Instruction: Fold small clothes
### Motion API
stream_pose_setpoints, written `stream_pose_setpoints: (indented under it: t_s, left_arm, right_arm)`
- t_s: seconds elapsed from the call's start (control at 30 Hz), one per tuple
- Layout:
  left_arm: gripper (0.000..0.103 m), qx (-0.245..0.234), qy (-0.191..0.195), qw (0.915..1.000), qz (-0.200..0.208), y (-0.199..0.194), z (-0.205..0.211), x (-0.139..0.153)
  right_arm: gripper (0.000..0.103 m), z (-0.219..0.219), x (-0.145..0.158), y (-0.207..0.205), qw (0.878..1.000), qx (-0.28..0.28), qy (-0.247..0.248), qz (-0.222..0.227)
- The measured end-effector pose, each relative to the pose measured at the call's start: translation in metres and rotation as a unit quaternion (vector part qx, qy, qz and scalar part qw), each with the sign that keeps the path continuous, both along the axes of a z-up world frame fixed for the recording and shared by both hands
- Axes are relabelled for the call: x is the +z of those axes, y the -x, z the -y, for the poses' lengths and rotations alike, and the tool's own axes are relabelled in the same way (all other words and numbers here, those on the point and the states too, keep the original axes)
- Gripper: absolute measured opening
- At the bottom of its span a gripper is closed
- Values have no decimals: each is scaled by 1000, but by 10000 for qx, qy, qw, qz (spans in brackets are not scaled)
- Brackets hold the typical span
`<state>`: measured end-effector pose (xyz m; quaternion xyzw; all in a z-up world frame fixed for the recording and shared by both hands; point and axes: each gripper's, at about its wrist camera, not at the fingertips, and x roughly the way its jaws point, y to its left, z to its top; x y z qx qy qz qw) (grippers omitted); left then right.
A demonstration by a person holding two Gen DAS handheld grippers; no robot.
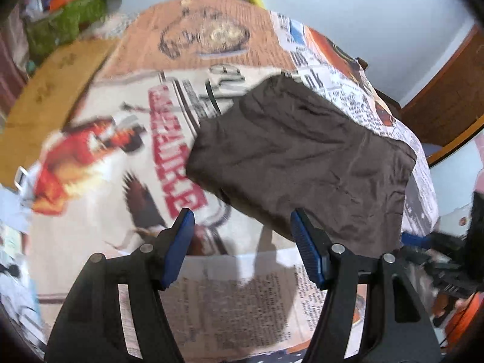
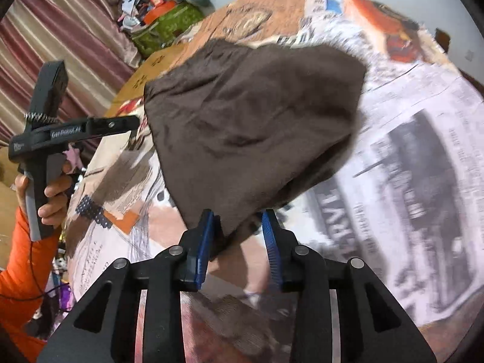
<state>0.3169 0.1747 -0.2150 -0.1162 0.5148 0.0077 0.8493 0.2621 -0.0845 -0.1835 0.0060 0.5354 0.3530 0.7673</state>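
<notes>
A small dark brown garment [image 1: 305,163] hangs in the air over a table covered in newspaper [image 1: 121,157]. In the left wrist view my left gripper [image 1: 242,236] has its jaws wide apart, and the garment's near edge lies just past the right finger. In the right wrist view the garment [image 2: 248,121] is stretched out, and my right gripper [image 2: 239,230] has its jaws partly apart with the cloth's lowest corner hanging between them. The left gripper [image 2: 137,121] shows there side-on at the garment's left edge; whether it holds the cloth there is hidden.
A green bag with clutter [image 2: 165,24] sits at the table's far left. A striped curtain [image 2: 45,30] hangs behind. The person's hand in an orange sleeve [image 2: 21,242] holds the left gripper. A wooden door frame [image 1: 447,99] stands at the right.
</notes>
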Motion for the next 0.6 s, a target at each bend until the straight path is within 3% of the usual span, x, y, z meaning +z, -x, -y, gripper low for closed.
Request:
stream_pose_setpoints:
  t_s: [0.1, 0.23, 0.43, 0.53, 0.6]
  left_arm:
    - [65, -69, -290, 9994, 171, -10, 2, 13]
    - [68, -172, -357, 9989, 239, -42, 6, 21]
    - [68, -511, -566, 9971, -83, -113, 31, -1]
    - [68, -672, -794, 9939, -362, -144, 46, -22]
    - [68, -684, -751, 9938, -449, -156, 49, -32]
  right_arm:
    - [31, 9, 20, -5, 9990, -129, -14, 434]
    - [35, 3, 34, -24, 9969, -224, -173, 729]
    - [35, -28, 24, -59, 9972, -68, -423, 612]
    - [35, -40, 12, -74, 9978, -57, -362, 550]
    - [35, -38, 4, -77, 9981, -138, -315, 516]
